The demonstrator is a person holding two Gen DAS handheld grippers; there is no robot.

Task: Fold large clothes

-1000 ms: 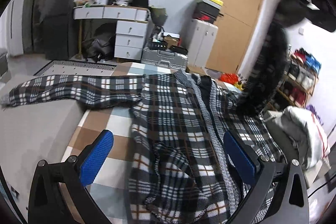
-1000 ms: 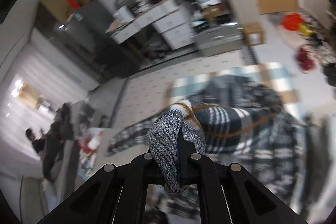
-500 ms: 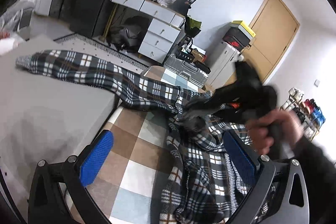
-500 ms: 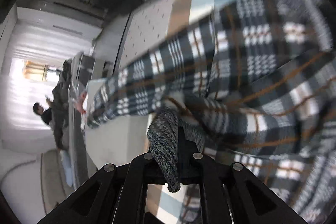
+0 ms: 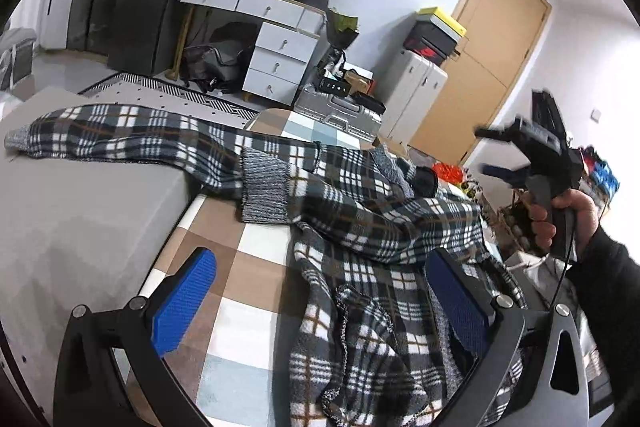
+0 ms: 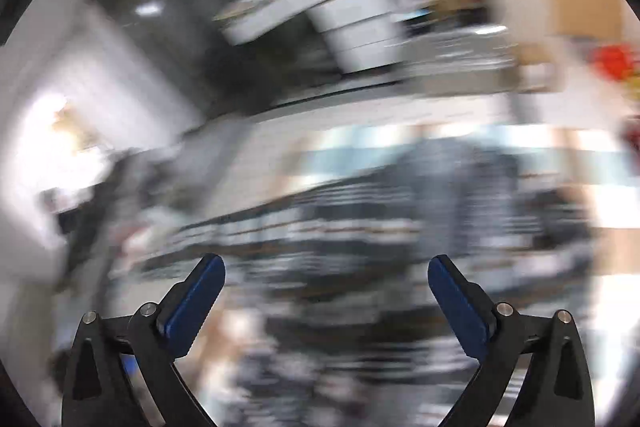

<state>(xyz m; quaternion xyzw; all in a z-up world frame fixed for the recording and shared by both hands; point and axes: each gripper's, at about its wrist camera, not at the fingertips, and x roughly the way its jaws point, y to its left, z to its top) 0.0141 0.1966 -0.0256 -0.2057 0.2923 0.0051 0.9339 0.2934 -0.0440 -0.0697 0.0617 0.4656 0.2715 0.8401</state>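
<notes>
A black, white and brown plaid garment [image 5: 360, 227] lies crumpled on a checked bedspread [image 5: 240, 327]. One sleeve [image 5: 120, 135] stretches left over a grey surface. The other sleeve, with a grey knit cuff [image 5: 264, 187], is folded across the body. My left gripper [image 5: 320, 291] stands open just above the garment's lower part, nothing between its blue pads. My right gripper [image 6: 326, 291] has its jaws opening wide and holds nothing; the plaid garment [image 6: 380, 227] shows blurred beyond it. In the left wrist view the right gripper [image 5: 516, 155] is raised at the right, held by a hand [image 5: 568, 219].
A grey surface [image 5: 72, 227] borders the bedspread on the left. Behind stand a white desk with drawers [image 5: 276, 39], a silver case [image 5: 340, 107], a white cabinet [image 5: 416, 91] and a wooden door [image 5: 492, 39]. Shoes sit on a rack [image 5: 600, 175] at the right.
The right gripper let go of the knit cuff, which now lies across the garment's body, and pulled away to the right with its jaws wide. The left gripper shifted slightly and rolled.
</notes>
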